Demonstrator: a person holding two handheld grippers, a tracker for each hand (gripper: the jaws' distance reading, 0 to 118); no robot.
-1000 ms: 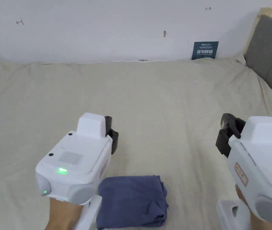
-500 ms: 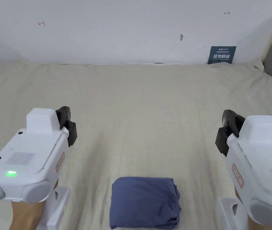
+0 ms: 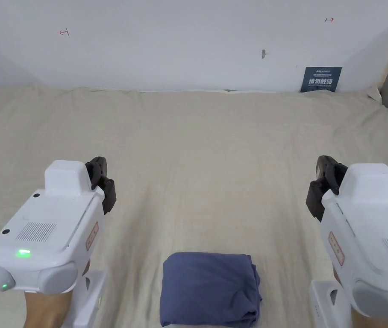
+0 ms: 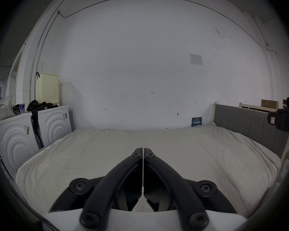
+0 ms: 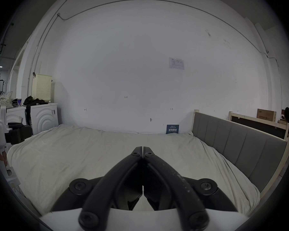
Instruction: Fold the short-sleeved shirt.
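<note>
A dark blue shirt (image 3: 210, 288) lies folded into a compact rectangle on the beige bed sheet (image 3: 214, 162), near the front edge in the head view. My left gripper (image 3: 99, 171) is held above the sheet to the left of the shirt, and my right gripper (image 3: 323, 171) to the right of it, both apart from the cloth. In the left gripper view the left gripper (image 4: 143, 149) has its jaws pressed together with nothing between them. The right gripper (image 5: 143, 148) in its own view is likewise shut and holds nothing.
A white wall (image 3: 189, 42) runs behind the bed, with a small dark blue sign (image 3: 320, 79) leaning on it. A grey padded headboard (image 5: 237, 144) borders the bed's right side. White appliances (image 4: 55, 123) with dark clothes and a cream basket (image 4: 47, 88) stand to the left.
My left gripper has swung out to the left, off the shirt, and now hangs level with the right one. The head camera has turned, so the shirt sits more central.
</note>
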